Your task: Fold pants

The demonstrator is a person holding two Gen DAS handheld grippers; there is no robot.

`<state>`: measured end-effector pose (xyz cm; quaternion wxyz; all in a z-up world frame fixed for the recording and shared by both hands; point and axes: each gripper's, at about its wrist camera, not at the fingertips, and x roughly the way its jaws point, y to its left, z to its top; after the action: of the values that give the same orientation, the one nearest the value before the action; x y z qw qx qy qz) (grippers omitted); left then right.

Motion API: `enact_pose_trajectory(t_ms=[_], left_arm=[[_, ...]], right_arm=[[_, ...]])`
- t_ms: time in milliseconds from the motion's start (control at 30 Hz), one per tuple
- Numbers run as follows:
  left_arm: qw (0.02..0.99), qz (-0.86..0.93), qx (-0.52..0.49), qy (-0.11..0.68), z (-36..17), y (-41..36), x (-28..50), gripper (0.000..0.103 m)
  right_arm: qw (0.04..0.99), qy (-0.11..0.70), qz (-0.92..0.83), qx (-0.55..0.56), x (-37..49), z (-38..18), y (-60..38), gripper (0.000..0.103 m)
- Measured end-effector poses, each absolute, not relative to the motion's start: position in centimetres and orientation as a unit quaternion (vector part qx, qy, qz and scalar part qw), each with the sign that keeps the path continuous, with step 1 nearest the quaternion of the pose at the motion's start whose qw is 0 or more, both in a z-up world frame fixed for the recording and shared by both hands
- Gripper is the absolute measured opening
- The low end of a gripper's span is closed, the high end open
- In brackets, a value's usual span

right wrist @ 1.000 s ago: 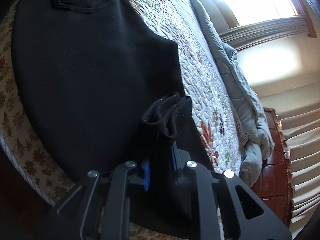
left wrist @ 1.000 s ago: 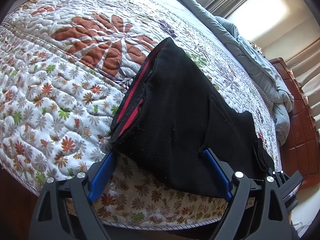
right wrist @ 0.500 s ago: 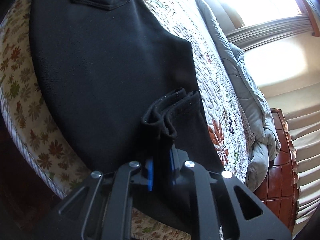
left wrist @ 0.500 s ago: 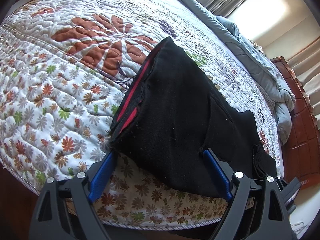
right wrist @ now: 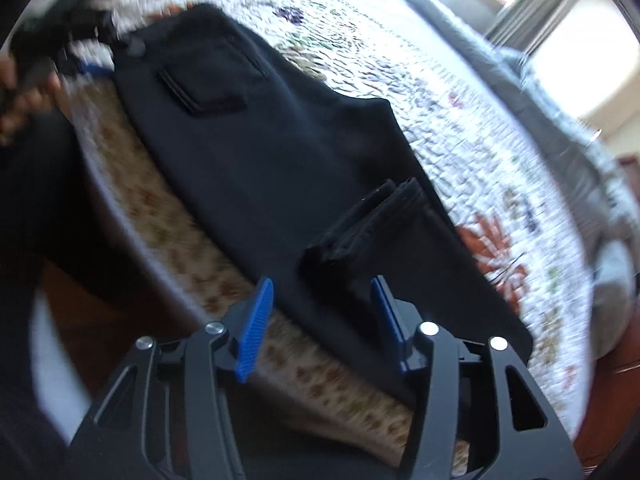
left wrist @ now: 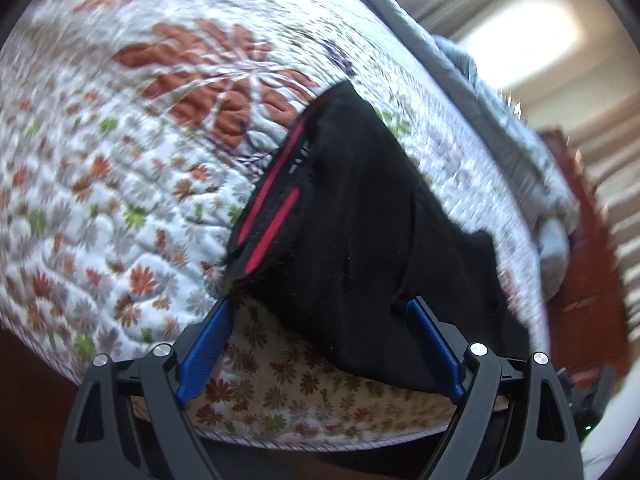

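Note:
Black pants with a red-striped waistband lie along the near edge of the bed. In the right wrist view the pants show a back pocket, and folded leg ends rest on top of them. My left gripper is open, its blue fingers on either side of the waist end. My right gripper is open and empty, just short of the folded leg ends. The left gripper also shows at the far upper left of the right wrist view.
The bed has a floral quilt with large orange leaves. A grey blanket is bunched along the far side. A dark wooden bed frame stands at the right. The bed's front edge drops to a brown floor.
My right gripper has opened and let go of the leg ends, which now lie on the pants, and it has drawn back. The left view has shifted slightly and blurred.

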<state>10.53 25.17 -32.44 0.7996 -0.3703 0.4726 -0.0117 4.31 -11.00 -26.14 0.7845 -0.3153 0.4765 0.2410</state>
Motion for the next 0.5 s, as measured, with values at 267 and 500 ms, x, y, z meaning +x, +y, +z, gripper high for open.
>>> enact_pose_trajectory(t_ms=[267,500], left_arm=[[0.774,-0.012,-0.477,0.416,-33.1,26.8,9.0,0.093],[0.765,-0.025,-0.520,0.378,-33.7,26.6,8.9,0.093]], right_arm=[[0.710,0.551,0.394,-0.195,10.0,-20.3,-9.0,0.070],[0.628,0.578,0.494,-0.167,18.4,-17.0,1.0,0.083]])
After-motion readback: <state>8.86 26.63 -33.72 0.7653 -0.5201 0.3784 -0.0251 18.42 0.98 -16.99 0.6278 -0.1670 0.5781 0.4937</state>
